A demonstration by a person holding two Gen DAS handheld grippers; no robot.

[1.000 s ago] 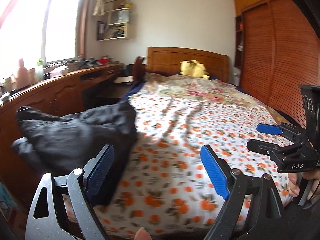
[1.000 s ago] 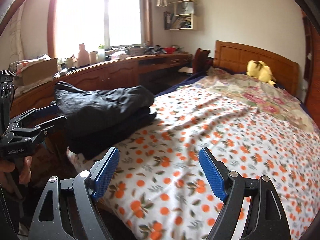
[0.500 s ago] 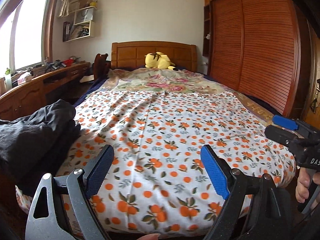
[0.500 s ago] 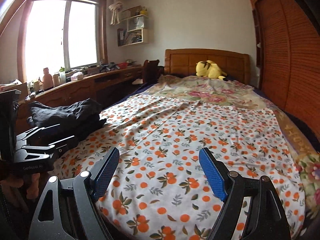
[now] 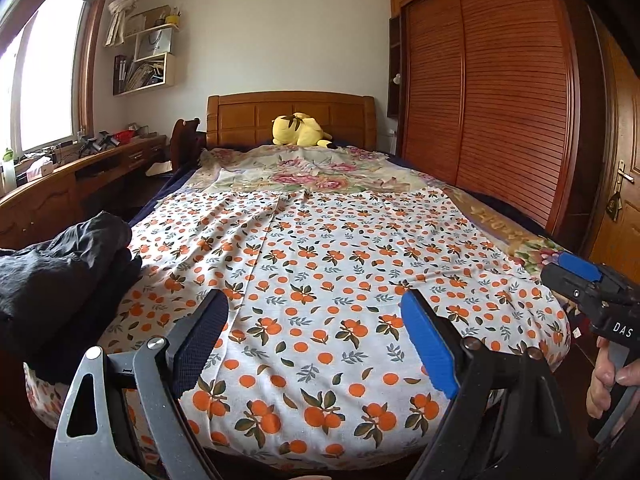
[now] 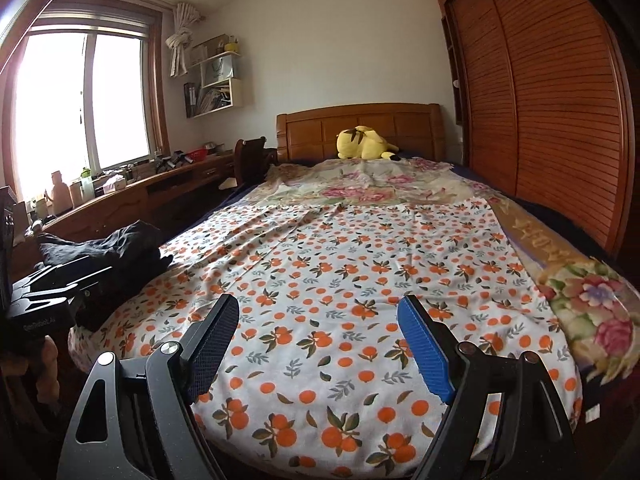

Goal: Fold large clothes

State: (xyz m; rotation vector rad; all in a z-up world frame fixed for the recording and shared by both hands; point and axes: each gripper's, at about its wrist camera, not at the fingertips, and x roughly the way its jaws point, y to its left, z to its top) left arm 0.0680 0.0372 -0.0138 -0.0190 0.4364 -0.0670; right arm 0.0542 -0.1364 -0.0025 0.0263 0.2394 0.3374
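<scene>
Both grippers were held at the foot of the bed [image 5: 520, 312], pointing up along it toward the wooden headboard [image 5: 292, 116]. The left gripper [image 5: 314, 344] had its two fingers wide apart, and nothing was between them but the sheet far below. The right gripper [image 6: 318, 344] also had its fingers wide apart and held nothing. In the left view, the right gripper showed at the right edge with a hand [image 5: 610, 384] around its handle. In the right view, the left gripper showed at the left edge, in front of the clothes. The dark clothes [image 5: 60, 268] lay in a folded pile on the left corner of the bed, near its foot, well apart from both pairs of fingers. A white sheet with oranges [image 5: 320, 264] covered the near part of the bed. A flowery blanket [image 5: 320, 168] lay past it. A yellow plush toy [image 5: 300, 130] rested by the headboard. A big wooden wardrobe [image 5: 488, 92] stood on the right.
</scene>
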